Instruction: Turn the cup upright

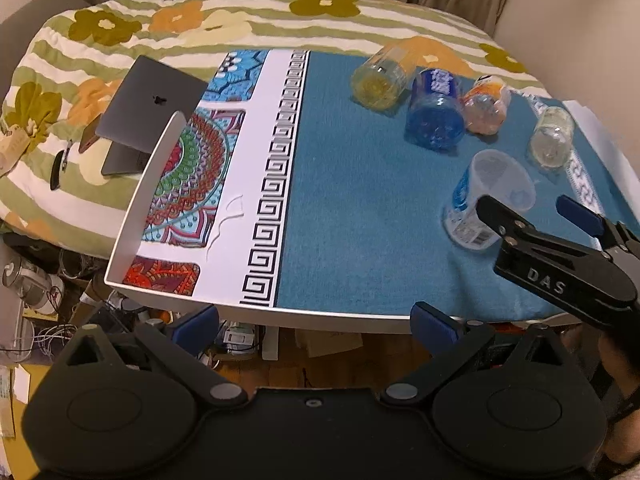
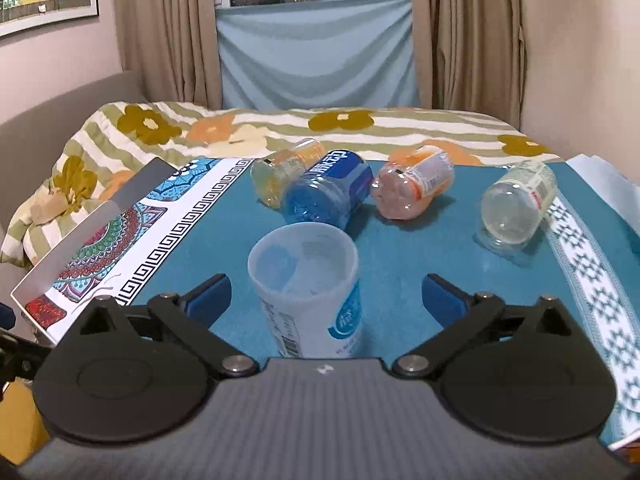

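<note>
A translucent white cup (image 2: 308, 292) with a blue label stands upright on the teal cloth (image 2: 400, 272), between the open fingers of my right gripper (image 2: 326, 300), untouched by either pad. In the left wrist view the same cup (image 1: 486, 198) stands at the right, with my right gripper (image 1: 532, 210) open around it. Four more cups lie on their sides behind it: yellow (image 2: 280, 176), blue (image 2: 328, 194), orange (image 2: 412, 188) and clear (image 2: 516, 204). My left gripper (image 1: 316, 320) is open and empty, below the table's near edge (image 1: 320, 314).
A closed laptop (image 1: 150, 114) lies on the flowered bedspread (image 1: 240, 20) past the table's left corner. A patterned mat (image 1: 188, 184) covers the table's left part. Cables and clutter lie on the floor (image 1: 48, 300) below. Curtains (image 2: 168, 32) hang behind.
</note>
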`<action>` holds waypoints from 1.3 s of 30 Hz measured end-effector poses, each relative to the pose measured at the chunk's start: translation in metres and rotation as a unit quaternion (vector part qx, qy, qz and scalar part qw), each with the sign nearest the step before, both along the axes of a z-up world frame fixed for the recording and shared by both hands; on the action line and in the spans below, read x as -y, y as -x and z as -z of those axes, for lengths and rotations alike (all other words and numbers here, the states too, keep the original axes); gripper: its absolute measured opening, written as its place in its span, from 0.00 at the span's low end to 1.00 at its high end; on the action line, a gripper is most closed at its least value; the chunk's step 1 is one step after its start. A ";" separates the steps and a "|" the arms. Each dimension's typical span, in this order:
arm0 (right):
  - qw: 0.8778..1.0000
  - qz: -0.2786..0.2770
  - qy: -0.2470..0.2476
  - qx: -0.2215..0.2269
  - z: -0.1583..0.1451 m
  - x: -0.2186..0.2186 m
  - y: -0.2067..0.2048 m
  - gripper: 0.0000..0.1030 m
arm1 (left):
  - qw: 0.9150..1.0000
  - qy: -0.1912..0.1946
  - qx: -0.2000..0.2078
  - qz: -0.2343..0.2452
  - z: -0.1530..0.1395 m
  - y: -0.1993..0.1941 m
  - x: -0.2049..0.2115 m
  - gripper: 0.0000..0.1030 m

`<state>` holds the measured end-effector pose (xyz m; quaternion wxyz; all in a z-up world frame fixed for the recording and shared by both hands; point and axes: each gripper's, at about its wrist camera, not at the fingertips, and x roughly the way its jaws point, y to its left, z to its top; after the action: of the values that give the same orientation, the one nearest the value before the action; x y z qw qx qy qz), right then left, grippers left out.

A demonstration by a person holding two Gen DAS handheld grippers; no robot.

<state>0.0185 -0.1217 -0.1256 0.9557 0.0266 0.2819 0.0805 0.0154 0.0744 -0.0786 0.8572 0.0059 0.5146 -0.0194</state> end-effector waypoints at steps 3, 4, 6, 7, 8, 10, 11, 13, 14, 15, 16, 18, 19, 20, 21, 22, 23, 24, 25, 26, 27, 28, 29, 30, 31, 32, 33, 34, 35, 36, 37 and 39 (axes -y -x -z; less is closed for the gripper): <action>1.000 0.003 0.014 -0.012 -0.020 0.006 0.008 1.00 | 1.000 -0.003 0.014 0.009 -0.015 0.003 0.006 1.00; 1.000 0.003 0.016 -0.016 -0.028 0.009 0.012 1.00 | 1.000 -0.005 0.021 0.013 -0.022 0.004 0.008 1.00; 0.999 -0.001 0.019 -0.033 -0.046 0.015 0.018 1.00 | 0.999 -0.008 0.035 0.017 -0.034 0.005 0.014 1.00; 0.999 -0.001 0.021 -0.049 -0.056 0.019 0.020 1.00 | 0.999 -0.009 0.043 0.019 -0.040 0.007 0.016 1.00; 0.998 0.000 0.022 -0.067 -0.065 0.023 0.022 1.00 | 0.998 -0.009 0.051 0.021 -0.045 0.007 0.019 1.00; 0.995 0.002 0.018 -0.101 -0.082 0.032 0.025 1.00 | 0.998 -0.008 0.063 0.025 -0.055 0.010 0.025 1.00; 0.993 0.006 0.019 -0.119 -0.090 0.036 0.027 1.00 | 0.997 -0.008 0.066 0.027 -0.059 0.010 0.028 1.00; 0.988 0.017 0.025 -0.148 -0.103 0.045 0.031 1.00 | 0.997 -0.010 0.070 0.031 -0.067 0.012 0.035 1.00; 0.987 0.021 0.027 -0.160 -0.108 0.050 0.033 1.00 | 0.997 -0.011 0.073 0.032 -0.071 0.014 0.039 1.00; 0.984 0.026 0.030 -0.172 -0.115 0.056 0.035 1.00 | 0.997 -0.012 0.076 0.032 -0.074 0.017 0.042 1.00; 0.983 0.031 0.031 -0.181 -0.120 0.061 0.037 1.00 | 0.996 -0.013 0.078 0.032 -0.078 0.019 0.046 1.00; 0.978 0.041 0.035 -0.200 -0.129 0.071 0.040 1.00 | 0.996 -0.015 0.082 0.030 -0.083 0.024 0.052 1.00; 0.977 0.044 0.035 -0.204 -0.132 0.076 0.043 1.00 | 0.996 -0.017 0.082 0.028 -0.084 0.026 0.055 1.00; 0.977 0.046 0.033 -0.205 -0.135 0.082 0.047 1.00 | 0.996 -0.017 0.083 0.024 -0.086 0.029 0.058 1.00; 0.977 0.048 0.032 -0.206 -0.138 0.087 0.049 1.00 | 0.996 -0.017 0.083 0.020 -0.087 0.031 0.059 1.00; 0.976 0.050 0.033 -0.208 -0.140 0.091 0.050 1.00 | 0.996 -0.016 0.084 0.016 -0.088 0.034 0.061 1.00; 0.975 0.053 0.036 -0.212 -0.140 0.095 0.051 1.00 | 0.996 -0.015 0.086 0.012 -0.089 0.037 0.063 1.00; 0.974 0.054 0.036 -0.216 -0.140 0.099 0.053 1.00 | 0.996 -0.015 0.089 0.009 -0.090 0.039 0.064 1.00; 0.973 0.054 0.035 -0.220 -0.139 0.102 0.054 1.00 | 0.996 -0.017 0.091 0.007 -0.090 0.041 0.066 1.00; 0.973 0.055 0.033 -0.223 -0.137 0.105 0.057 1.00 | 0.996 -0.020 0.092 0.007 -0.090 0.043 0.069 1.00; 0.972 0.057 0.031 -0.225 -0.136 0.107 0.057 1.00 | 0.995 -0.026 0.093 0.007 -0.089 0.044 0.071 1.00; 0.972 0.058 0.030 -0.228 -0.133 0.109 0.059 1.00 | 0.995 -0.031 0.094 0.006 -0.089 0.046 0.073 1.00; 0.971 0.059 0.029 -0.230 -0.131 0.111 0.060 1.00 | 0.995 -0.034 0.095 0.007 -0.090 0.046 0.074 1.00; 0.970 0.061 0.028 -0.232 -0.130 0.112 0.062 1.00 | 0.995 -0.035 0.096 0.008 -0.090 0.047 0.075 1.00; 0.970 0.061 0.025 -0.233 -0.129 0.113 0.063 1.00 | 0.995 -0.035 0.096 0.009 -0.090 0.048 0.075 1.00; 0.970 0.061 0.023 -0.233 -0.128 0.113 0.062 1.00 | 0.995 -0.035 0.097 0.010 -0.090 0.048 0.075 1.00; 0.970 0.061 0.022 -0.234 -0.128 0.113 0.063 1.00 | 0.995 -0.036 0.097 0.011 -0.090 0.047 0.075 1.00; 0.970 0.060 0.023 -0.233 -0.128 0.113 0.063 1.00 | 0.994 -0.038 0.098 0.011 -0.090 0.048 0.075 1.00; 0.971 0.060 0.023 -0.232 -0.128 0.113 0.063 1.00 | 0.994 -0.039 0.099 0.011 -0.090 0.047 0.076 1.00; 0.971 0.059 0.024 -0.230 -0.128 0.113 0.062 1.00 | 0.994 -0.040 0.100 0.011 -0.090 0.047 0.075 1.00; 0.971 0.059 0.024 -0.229 -0.129 0.113 0.062 1.00 | 0.994 -0.040 0.100 0.011 -0.090 0.046 0.075 1.00; 0.972 0.059 0.023 -0.227 -0.131 0.111 0.060 1.00 | 0.994 -0.040 0.101 0.011 -0.090 0.046 0.075 1.00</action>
<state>-0.0411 -0.2330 0.0051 0.8701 0.0388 0.4913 0.0090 -0.0306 -0.0002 0.0114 0.9034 0.0483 0.4261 -0.0075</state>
